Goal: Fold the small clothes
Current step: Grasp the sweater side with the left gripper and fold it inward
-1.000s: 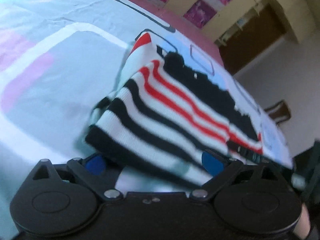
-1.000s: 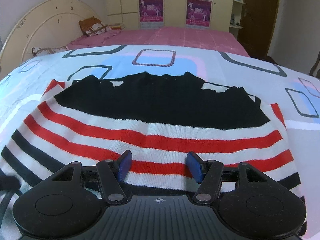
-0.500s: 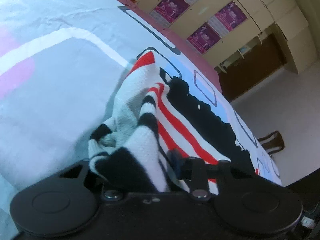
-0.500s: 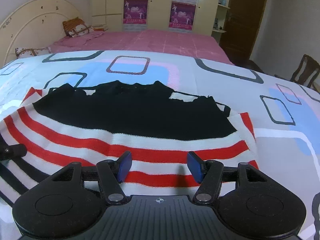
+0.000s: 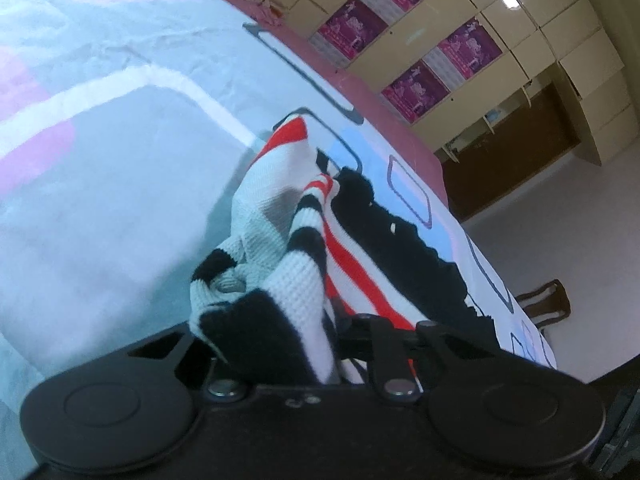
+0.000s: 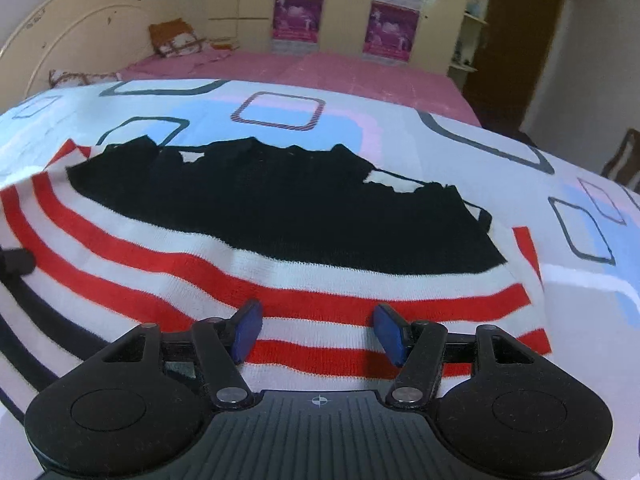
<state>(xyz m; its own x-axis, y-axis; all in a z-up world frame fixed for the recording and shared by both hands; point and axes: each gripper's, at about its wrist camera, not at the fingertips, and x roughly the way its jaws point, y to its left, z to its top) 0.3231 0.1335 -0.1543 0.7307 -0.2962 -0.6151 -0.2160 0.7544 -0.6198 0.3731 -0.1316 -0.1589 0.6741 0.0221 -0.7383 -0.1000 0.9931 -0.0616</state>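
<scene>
Fingers of the left gripper (image 5: 280, 344) are pinched on a bunched corner of the striped knit top (image 6: 256, 240), lifting that edge off the patterned bedspread (image 6: 460, 140), presumably so it can be carried across the body for a fold. Those of the right gripper (image 6: 316, 330) stand spread, blue pads (image 6: 248, 328) hovering just over the red and white bands at the near hem, gripping nothing; I'd guess it waits to steady or take the opposite side. One garment lies on the bed, two grippers work it, and one wooden chair (image 5: 546, 300) stands by the wall.
</scene>
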